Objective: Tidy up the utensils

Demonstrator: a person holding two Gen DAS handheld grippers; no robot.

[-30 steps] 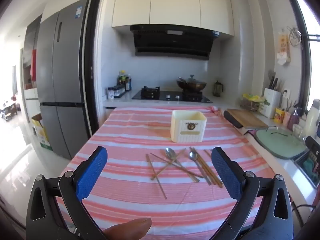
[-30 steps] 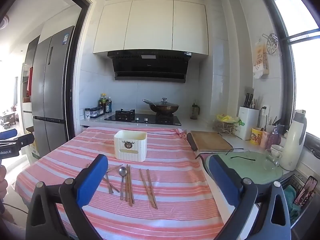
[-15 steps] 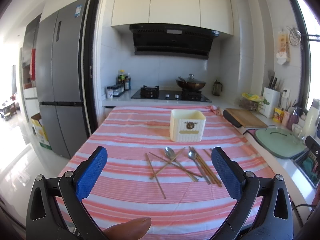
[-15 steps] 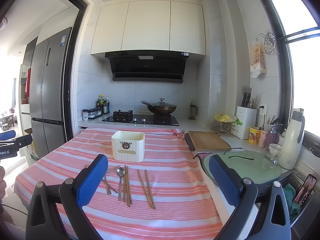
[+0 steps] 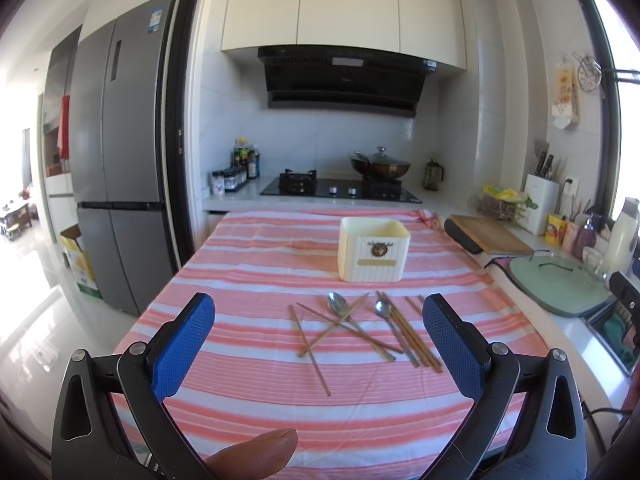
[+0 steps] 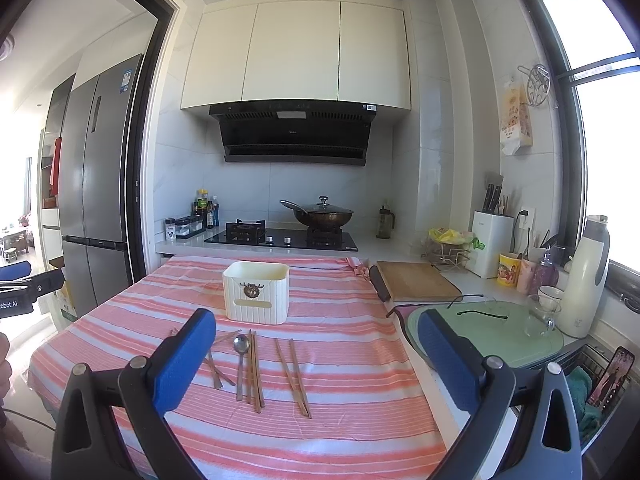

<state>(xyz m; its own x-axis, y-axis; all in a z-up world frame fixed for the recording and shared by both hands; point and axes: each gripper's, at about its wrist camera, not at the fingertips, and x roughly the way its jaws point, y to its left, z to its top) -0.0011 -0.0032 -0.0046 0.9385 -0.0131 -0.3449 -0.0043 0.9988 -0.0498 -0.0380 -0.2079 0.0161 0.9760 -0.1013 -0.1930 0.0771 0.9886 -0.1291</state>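
Note:
A cream utensil holder point(image 5: 374, 255) stands on the pink striped tablecloth point(image 5: 248, 280); it also shows in the right wrist view point(image 6: 256, 298). In front of it lie two metal spoons point(image 5: 339, 305) point(image 5: 383, 309) and several brown chopsticks point(image 5: 310, 350), some crossed. In the right wrist view a spoon point(image 6: 241, 344) lies beside paired chopsticks point(image 6: 294, 372). My left gripper point(image 5: 318, 344) is open and empty, held above the near table edge. My right gripper point(image 6: 316, 356) is open and empty, above the utensils' right side.
A wooden cutting board point(image 6: 416, 281) and a green glass lid point(image 6: 486, 322) sit on the counter to the right. A white thermos point(image 6: 586, 280) stands by the window. The stove with a wok point(image 5: 380, 168) is behind the table. A fridge point(image 5: 120, 152) stands left.
Both grippers have drifted slightly; the right wrist view has risen and shifted a little left. Nothing was grasped and the utensils have not moved.

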